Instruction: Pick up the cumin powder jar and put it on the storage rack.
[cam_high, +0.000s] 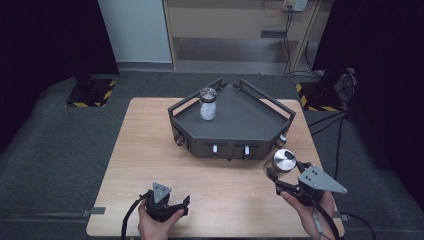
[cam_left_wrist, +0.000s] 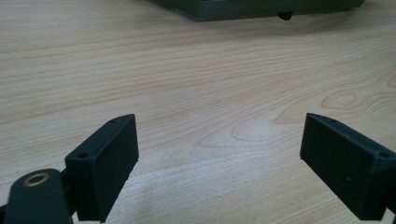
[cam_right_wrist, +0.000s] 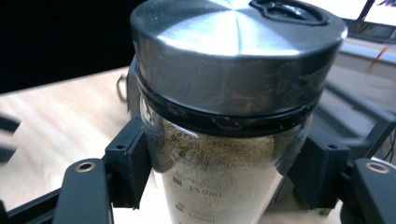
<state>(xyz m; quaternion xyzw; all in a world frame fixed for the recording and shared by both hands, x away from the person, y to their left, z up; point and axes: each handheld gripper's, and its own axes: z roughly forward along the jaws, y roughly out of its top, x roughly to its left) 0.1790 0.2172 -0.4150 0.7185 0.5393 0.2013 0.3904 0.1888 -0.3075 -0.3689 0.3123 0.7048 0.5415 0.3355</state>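
High view: the right gripper (cam_high: 278, 176) clamps a jar (cam_high: 283, 162) at 4 o'clock on the table (cam_high: 150, 150), just beside the tray (cam_high: 235, 125); the left gripper (cam_high: 167, 205) sits at 7 o'clock. Left gripper view: jaws apart, holding nothing, over bare table (cam_left_wrist: 196, 84). Right gripper view: both pads press the jar (cam_right_wrist: 224, 177) below its steel lid (cam_right_wrist: 233, 51).

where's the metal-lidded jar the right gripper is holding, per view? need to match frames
High view: the held jar is at lower right, in front of the tray's right front corner, in the right gripper.
Left gripper view: not in it; the jaws stand open over the table.
Right gripper view: centre, clamped between the jaws.
Shared landmark: the dark tray, at the top edge of the left gripper view, and behind the jar at right.
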